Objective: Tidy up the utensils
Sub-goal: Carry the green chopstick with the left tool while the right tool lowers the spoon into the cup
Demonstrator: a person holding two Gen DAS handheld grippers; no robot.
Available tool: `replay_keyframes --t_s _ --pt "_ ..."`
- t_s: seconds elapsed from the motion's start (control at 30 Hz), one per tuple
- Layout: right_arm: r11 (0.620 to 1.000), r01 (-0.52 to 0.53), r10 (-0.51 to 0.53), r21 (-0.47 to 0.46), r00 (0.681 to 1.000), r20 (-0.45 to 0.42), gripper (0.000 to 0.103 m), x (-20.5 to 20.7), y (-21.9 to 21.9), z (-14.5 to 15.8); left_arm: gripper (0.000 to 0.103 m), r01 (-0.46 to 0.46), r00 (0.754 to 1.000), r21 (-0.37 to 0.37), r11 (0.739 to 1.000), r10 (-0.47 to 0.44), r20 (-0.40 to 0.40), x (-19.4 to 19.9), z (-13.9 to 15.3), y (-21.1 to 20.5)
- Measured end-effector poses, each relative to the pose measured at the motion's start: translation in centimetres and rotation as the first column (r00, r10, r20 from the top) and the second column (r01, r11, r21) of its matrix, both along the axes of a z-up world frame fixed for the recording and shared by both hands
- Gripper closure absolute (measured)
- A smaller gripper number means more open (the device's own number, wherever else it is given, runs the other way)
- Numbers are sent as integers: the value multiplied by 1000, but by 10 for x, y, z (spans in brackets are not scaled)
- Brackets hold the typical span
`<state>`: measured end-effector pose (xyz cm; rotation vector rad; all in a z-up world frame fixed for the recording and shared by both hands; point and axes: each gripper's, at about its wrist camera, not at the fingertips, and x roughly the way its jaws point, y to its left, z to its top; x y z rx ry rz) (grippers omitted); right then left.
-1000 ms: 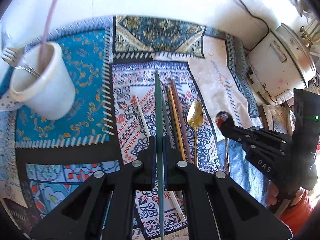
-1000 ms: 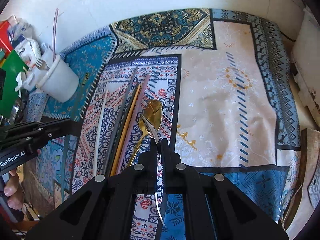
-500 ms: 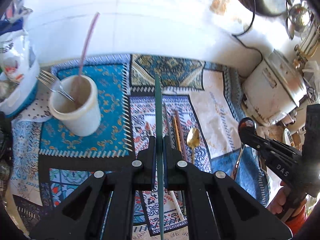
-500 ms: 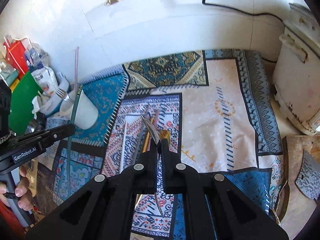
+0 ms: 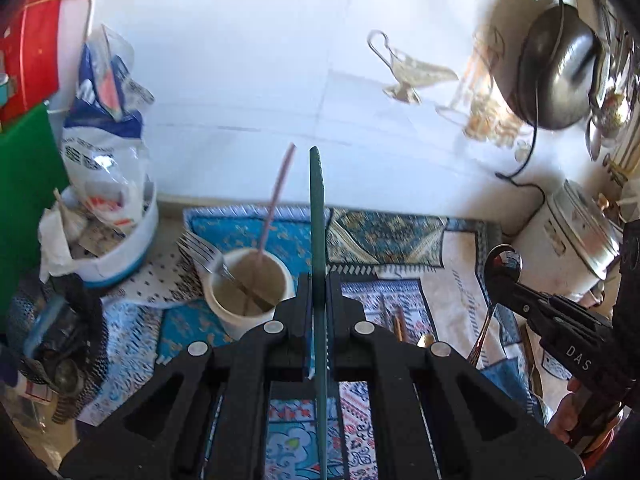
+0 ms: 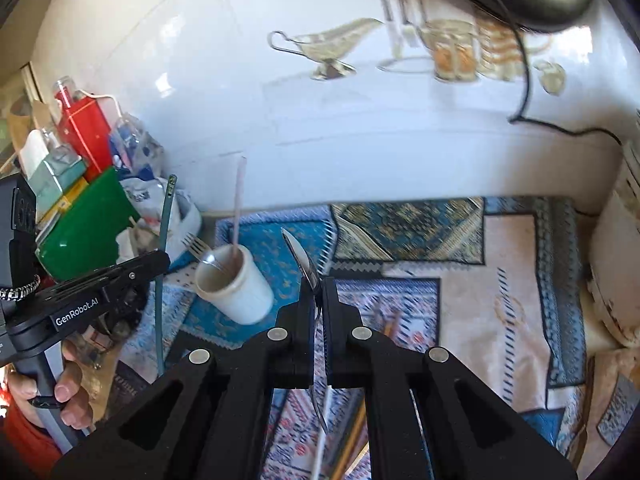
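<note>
Left wrist view: left tongs [image 5: 318, 308] are clamping a green chopstick [image 5: 317, 216], its tip pointing to 12 o'clock, just right of the white cup [image 5: 248, 292] that is holding a fork [image 5: 202, 250] and a pink stick [image 5: 276, 204]. Right tongs [image 6: 318, 300] are gripping a silver spoon [image 6: 302, 260], with the cup at their 10 o'clock on the patterned cloth [image 6: 500, 300] covering the bench.

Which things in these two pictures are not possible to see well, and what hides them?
- Left wrist view: the utensils on the mat are mostly hidden behind the left tool.
- Left wrist view: the green stick has its lower end cut off by the frame edge.
- Right wrist view: the silver spoon has its handle partly hidden inside the right tool.
</note>
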<state>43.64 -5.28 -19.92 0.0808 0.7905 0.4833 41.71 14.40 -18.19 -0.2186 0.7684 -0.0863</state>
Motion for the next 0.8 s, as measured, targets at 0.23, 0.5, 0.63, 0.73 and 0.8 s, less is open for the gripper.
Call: replay_keyframes --t_s 0.23,0.5,0.63,0.73,0.8 --pt "997 -74 73 36 997 30 100 14 48 7 99 -54 996 -4 999 54 77 15 18 33" --pt "992 -102 97 78 993 63 100 43 86 11 99 -77 985 -12 997 78 156 43 24 57" --pt "990 -101 94 98 993 77 100 58 101 8 99 -95 980 -19 995 97 175 61 16 66" --pt "989 -95 86 115 993 76 100 69 109 3 99 -117 976 -26 993 120 180 74 9 75" --pt "989 -83 74 125 995 72 100 76 113 -2 99 -131 973 -40 991 136 184 82 4 81"
